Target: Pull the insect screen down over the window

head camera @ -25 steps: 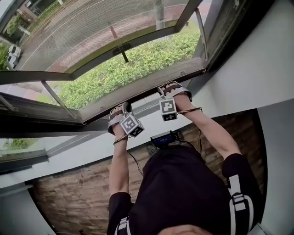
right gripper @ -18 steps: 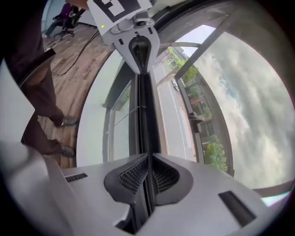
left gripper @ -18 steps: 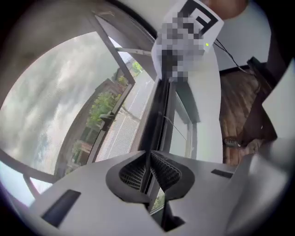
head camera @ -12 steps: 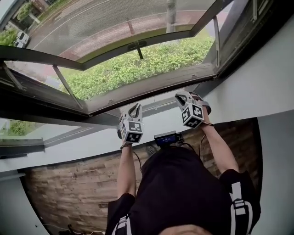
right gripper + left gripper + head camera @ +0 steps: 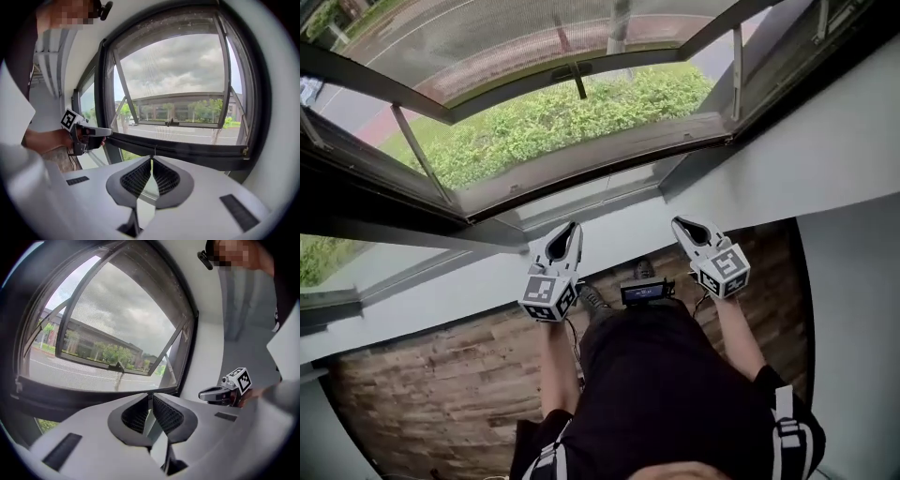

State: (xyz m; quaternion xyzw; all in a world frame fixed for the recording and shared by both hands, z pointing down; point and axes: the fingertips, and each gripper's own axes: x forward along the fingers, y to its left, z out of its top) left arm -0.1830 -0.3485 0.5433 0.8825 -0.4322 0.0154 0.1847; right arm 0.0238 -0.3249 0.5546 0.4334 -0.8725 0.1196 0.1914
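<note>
Screen looks pulled down, stretched ahead of left gripper and right gripper, its bar just beyond their tips. Both closed, empty, off the bar. Job looks about done.

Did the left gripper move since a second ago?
Yes. The left gripper has pulled back from the window's lower frame toward the person; its jaws have just been opening a little, with nothing between them.

Wood-plank floor, apparently a shoe
</note>
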